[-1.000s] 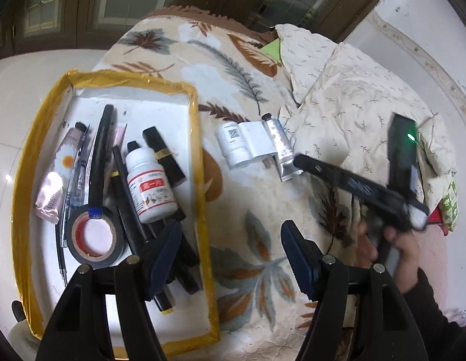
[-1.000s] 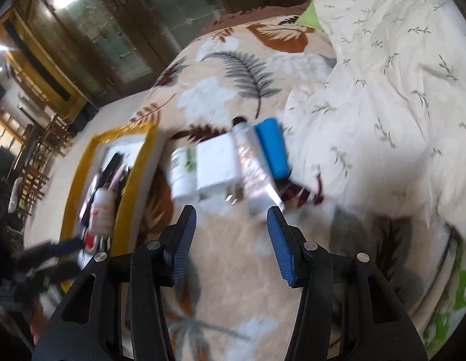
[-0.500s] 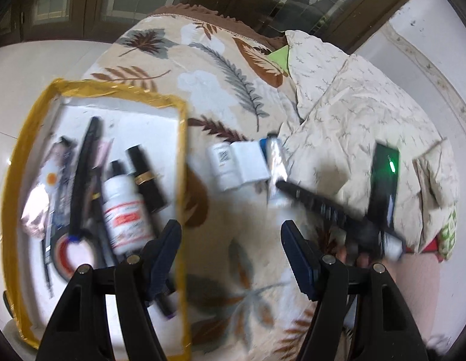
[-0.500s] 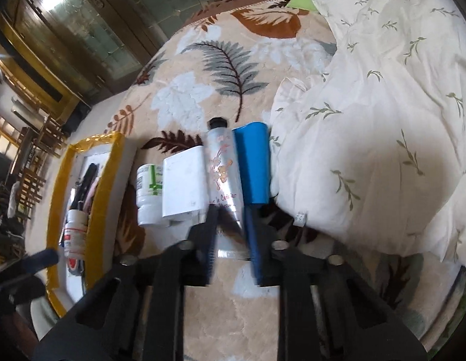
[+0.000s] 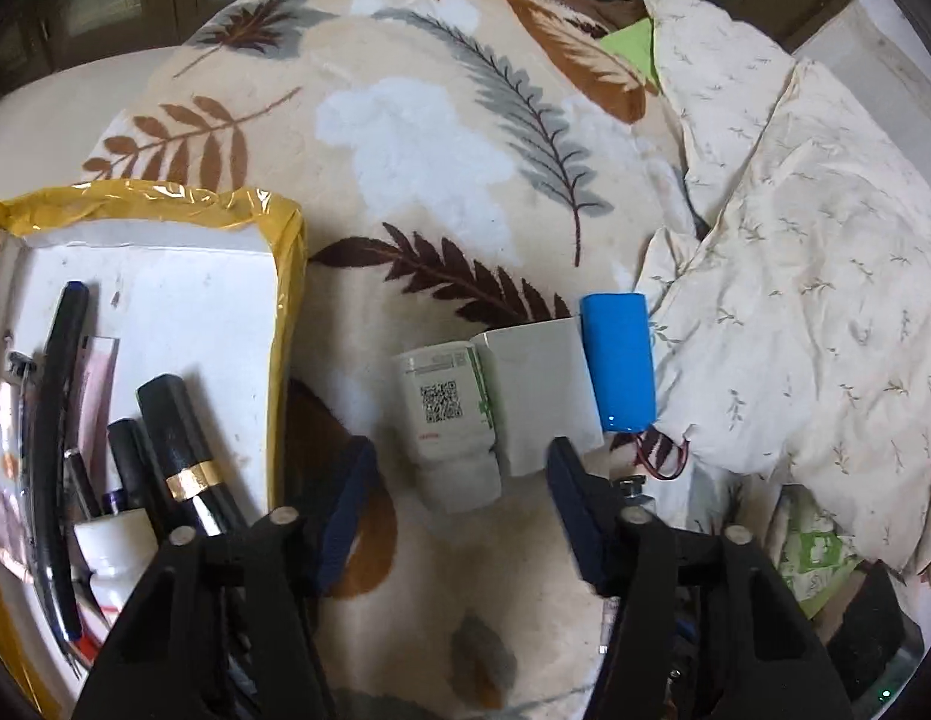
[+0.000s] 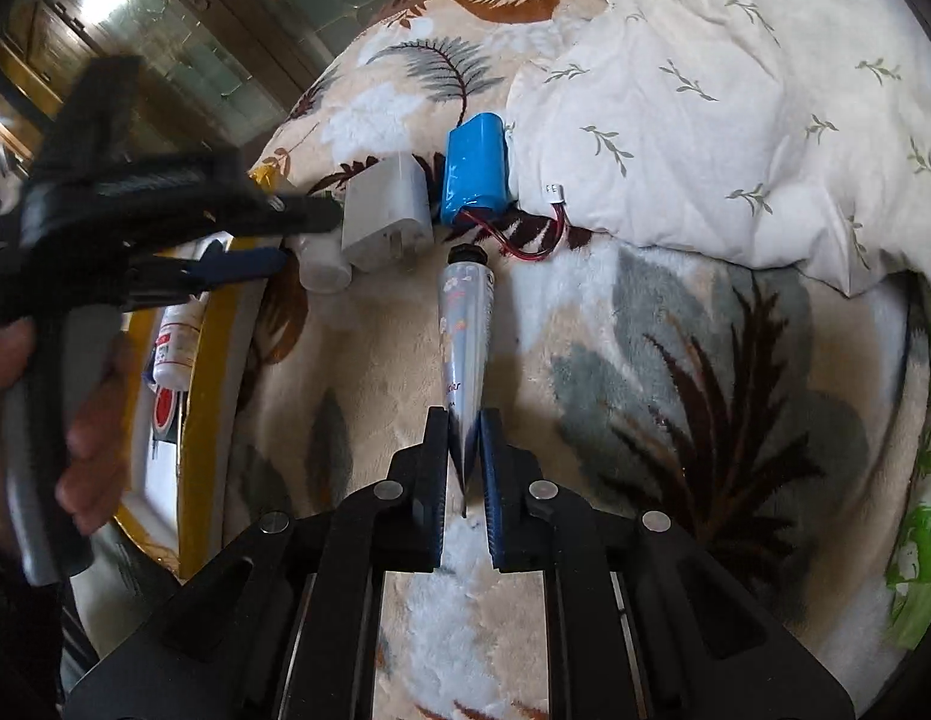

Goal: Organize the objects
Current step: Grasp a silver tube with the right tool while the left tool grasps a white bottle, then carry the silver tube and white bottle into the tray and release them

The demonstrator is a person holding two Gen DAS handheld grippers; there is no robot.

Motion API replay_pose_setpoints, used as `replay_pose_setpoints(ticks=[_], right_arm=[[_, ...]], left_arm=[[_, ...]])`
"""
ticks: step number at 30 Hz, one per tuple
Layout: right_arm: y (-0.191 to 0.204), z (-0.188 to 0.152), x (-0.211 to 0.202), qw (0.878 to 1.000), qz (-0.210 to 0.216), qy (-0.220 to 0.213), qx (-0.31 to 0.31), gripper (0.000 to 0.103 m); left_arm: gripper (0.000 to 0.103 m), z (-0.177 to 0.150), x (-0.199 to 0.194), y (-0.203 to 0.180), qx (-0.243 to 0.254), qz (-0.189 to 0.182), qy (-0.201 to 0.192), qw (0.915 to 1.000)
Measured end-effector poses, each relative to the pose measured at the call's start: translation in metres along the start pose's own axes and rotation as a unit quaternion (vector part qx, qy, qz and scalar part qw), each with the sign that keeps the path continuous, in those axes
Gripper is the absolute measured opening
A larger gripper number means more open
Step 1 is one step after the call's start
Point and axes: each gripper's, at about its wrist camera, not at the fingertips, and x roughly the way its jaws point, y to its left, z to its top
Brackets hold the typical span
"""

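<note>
My right gripper (image 6: pixel 464 450) is shut on the crimped end of a silver cream tube (image 6: pixel 465 324) and holds it above the leaf-print blanket. My left gripper (image 5: pixel 459 504) is open, its fingers either side of a white pill bottle (image 5: pixel 450 414) and a white charger (image 5: pixel 540 384). A blue battery pack (image 5: pixel 618 360) with red wires lies beside the charger. The same row shows in the right wrist view: charger (image 6: pixel 387 210), battery pack (image 6: pixel 474 168). The left gripper (image 6: pixel 267 240) reaches toward the bottle there.
A yellow-rimmed white tray (image 5: pixel 279 276) at the left holds several dark pens, a black tube with a gold band (image 5: pixel 183 456) and a white bottle (image 5: pixel 114 552). A rumpled cream duvet (image 5: pixel 813 300) lies to the right. A green packet (image 5: pixel 813 552) sits at lower right.
My right gripper closed on the cream tube and pulled it out of the row, toward me. My left gripper moved right from over the tray to the pill bottle and charger.
</note>
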Motion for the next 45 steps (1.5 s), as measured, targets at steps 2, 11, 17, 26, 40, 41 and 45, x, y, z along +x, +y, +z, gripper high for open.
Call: replay_pose_setpoints(ticks=[2, 11, 17, 26, 40, 41, 45], right_arm=[[0.0, 0.001, 0.0, 1.0, 0.0, 0.002, -0.003, 0.01], [0.001, 0.001, 0.001, 1.0, 0.001, 0.003, -0.001, 0.01], [-0.001, 0.004, 0.004, 1.0, 0.008, 0.004, 0.009, 0.01], [-0.004, 0.014, 0.013, 0.999, 0.025, 0.021, 0.027, 0.015], [0.028, 0.015, 0.021, 0.998, -0.049, 0.019, -0.021, 0.013], [0.03, 0.011, 0.018, 0.998, -0.05, 0.018, -0.019, 0.013], [0.038, -0.003, 0.008, 0.999, -0.035, 0.015, -0.009, 0.013]], left_arm=[[0.048, 0.003, 0.002, -0.004, 0.021, 0.017, -0.006, 0.9996], [0.036, 0.007, 0.0, 0.003, 0.027, 0.019, 0.025, 0.9991], [0.035, 0.007, 0.011, -0.014, 0.06, 0.066, 0.016, 0.9958], [0.034, -0.046, -0.02, 0.001, 0.089, 0.017, 0.022, 0.9957], [0.034, -0.115, -0.089, 0.026, 0.097, 0.024, -0.05, 0.9938], [0.034, -0.116, -0.089, 0.028, 0.098, 0.028, -0.051, 0.9934], [0.034, -0.122, -0.096, 0.037, 0.097, 0.034, -0.065, 0.9926]])
